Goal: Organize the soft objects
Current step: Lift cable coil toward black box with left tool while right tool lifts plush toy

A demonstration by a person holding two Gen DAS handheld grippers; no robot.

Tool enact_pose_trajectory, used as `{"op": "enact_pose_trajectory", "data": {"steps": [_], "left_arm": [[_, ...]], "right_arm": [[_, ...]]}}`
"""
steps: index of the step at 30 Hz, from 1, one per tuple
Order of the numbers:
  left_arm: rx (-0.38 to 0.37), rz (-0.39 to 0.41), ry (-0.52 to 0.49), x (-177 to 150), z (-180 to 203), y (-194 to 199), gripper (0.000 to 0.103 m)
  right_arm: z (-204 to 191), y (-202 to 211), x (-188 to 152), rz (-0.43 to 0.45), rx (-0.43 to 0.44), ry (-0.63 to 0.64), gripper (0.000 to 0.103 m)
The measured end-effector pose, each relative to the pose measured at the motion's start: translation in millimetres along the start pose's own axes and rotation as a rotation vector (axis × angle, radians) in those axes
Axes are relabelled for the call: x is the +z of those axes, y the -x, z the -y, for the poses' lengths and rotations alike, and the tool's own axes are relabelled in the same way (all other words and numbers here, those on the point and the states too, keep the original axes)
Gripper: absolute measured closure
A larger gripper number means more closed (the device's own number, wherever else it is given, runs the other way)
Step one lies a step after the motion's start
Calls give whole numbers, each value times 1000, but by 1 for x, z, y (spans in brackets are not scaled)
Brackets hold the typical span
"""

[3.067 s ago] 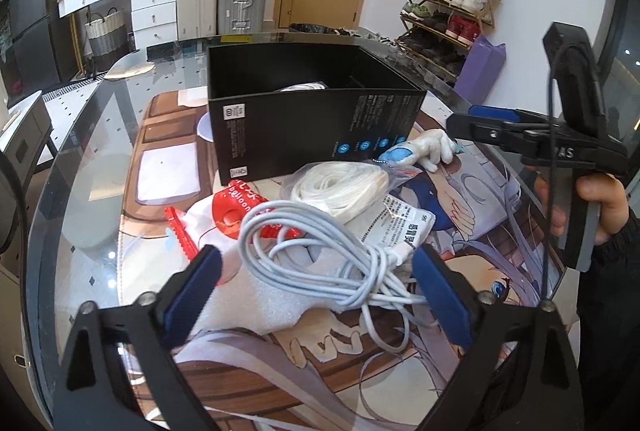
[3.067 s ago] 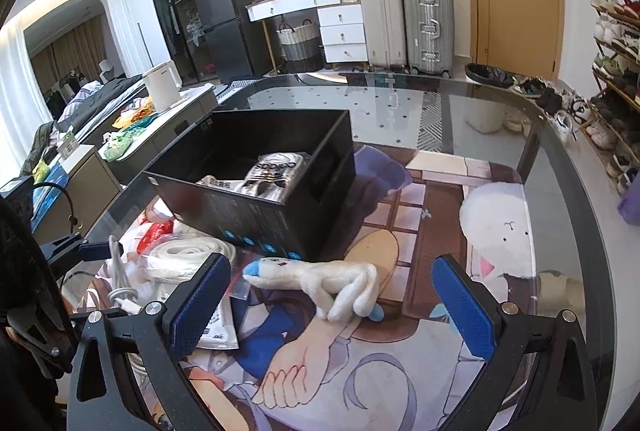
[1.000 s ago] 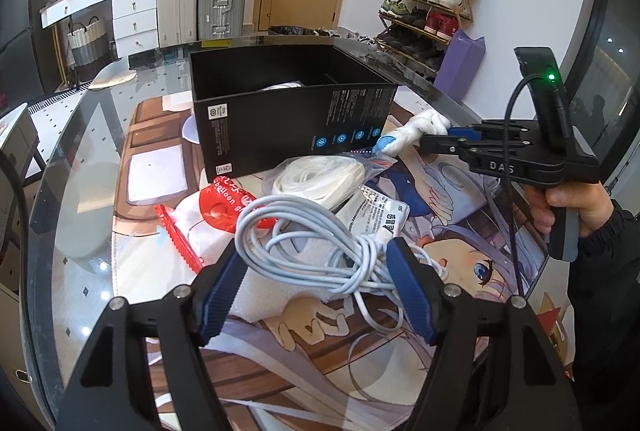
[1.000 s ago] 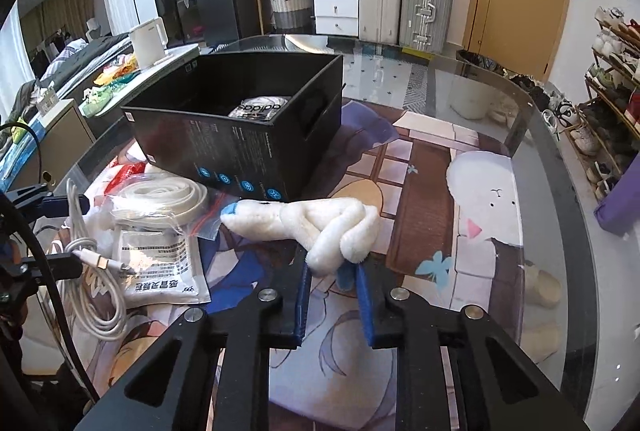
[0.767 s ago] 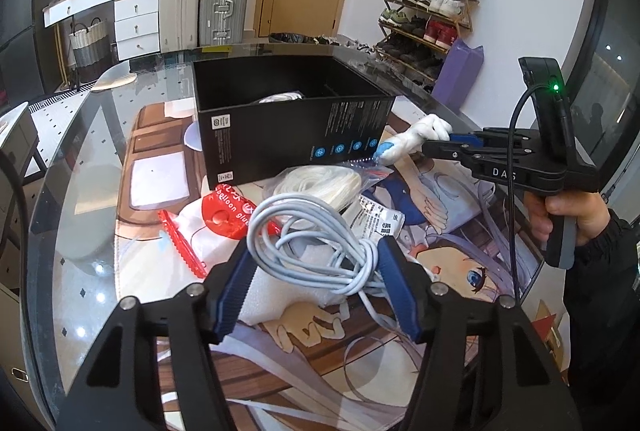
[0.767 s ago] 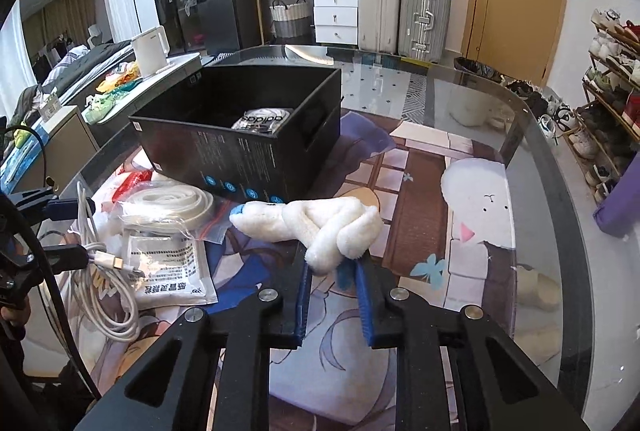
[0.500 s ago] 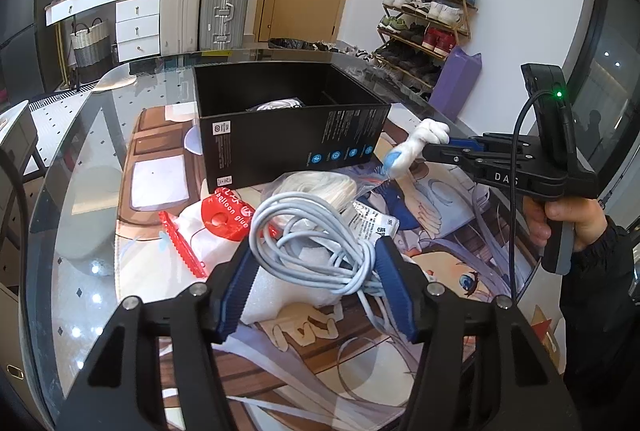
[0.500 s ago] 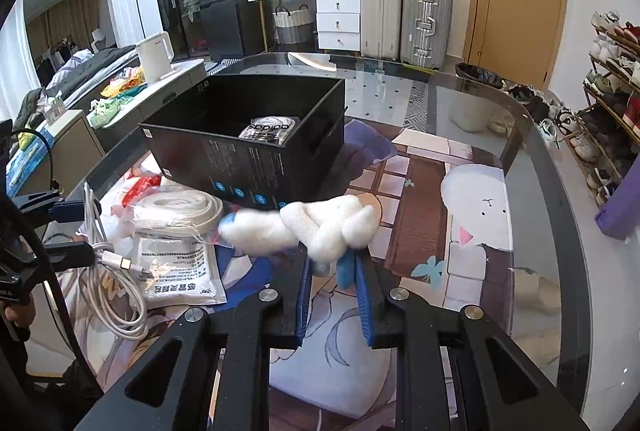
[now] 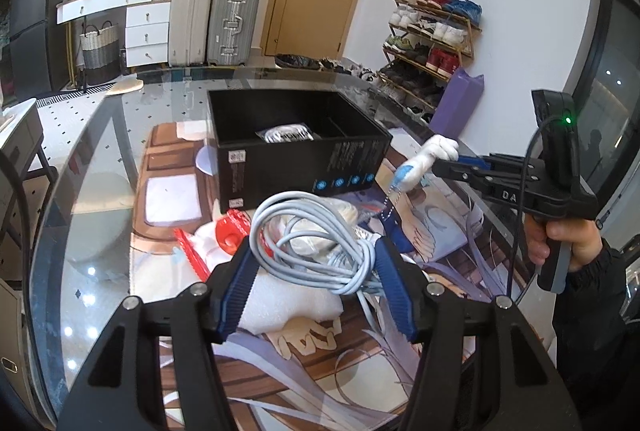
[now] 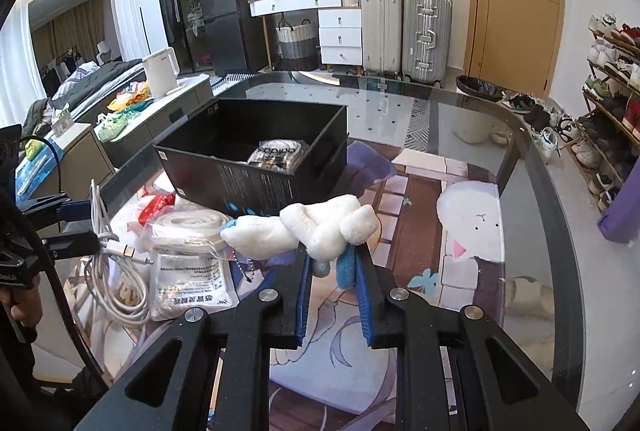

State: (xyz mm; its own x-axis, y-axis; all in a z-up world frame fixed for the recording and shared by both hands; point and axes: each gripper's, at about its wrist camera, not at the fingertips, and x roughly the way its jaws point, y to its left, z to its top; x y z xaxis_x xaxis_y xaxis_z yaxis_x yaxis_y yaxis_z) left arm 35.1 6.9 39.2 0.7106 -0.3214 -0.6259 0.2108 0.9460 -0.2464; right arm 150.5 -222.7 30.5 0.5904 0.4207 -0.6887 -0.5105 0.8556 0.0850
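My left gripper (image 9: 314, 263) is shut on a coiled pale blue-grey cable (image 9: 308, 231), lifted a little off the pile below. My right gripper (image 10: 334, 259) is shut on a white plush toy (image 10: 316, 225) with a blue tip and a dangling bead chain, held above the mat. The same plush toy (image 9: 430, 155) shows in the left wrist view beside the black box (image 9: 296, 147), right gripper (image 9: 444, 165) clamped on it. The open black box (image 10: 256, 159) holds a packaged item (image 10: 278, 153).
On the printed mat (image 10: 468, 227) lie a bagged white coil (image 10: 186, 227), a printed sachet (image 10: 188, 283), red packaging (image 9: 230, 231) and white foam (image 9: 288, 295). The glass table edge (image 10: 560, 215) curves at right. A person's hand (image 9: 568, 243) grips the right handle.
The left gripper's jaws narrowed onto the cable and raised it off the pile. The right gripper lifted the plush toy off the mat, its chain now hanging free.
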Motion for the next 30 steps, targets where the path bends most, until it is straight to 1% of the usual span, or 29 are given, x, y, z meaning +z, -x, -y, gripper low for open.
{"op": "enact_pose_trajectory", "data": {"steps": [7, 14, 30], "left_arm": [[36, 49, 10, 13, -4, 6, 44], [73, 80, 18, 28, -9, 6, 44], [101, 147, 29, 62, -18, -3, 44]], "right_arm": [[-2, 9, 4, 23, 8, -24, 83], [-3, 16, 11, 49, 10, -38, 83], [-8, 25, 33, 101, 3, -54, 83]]}}
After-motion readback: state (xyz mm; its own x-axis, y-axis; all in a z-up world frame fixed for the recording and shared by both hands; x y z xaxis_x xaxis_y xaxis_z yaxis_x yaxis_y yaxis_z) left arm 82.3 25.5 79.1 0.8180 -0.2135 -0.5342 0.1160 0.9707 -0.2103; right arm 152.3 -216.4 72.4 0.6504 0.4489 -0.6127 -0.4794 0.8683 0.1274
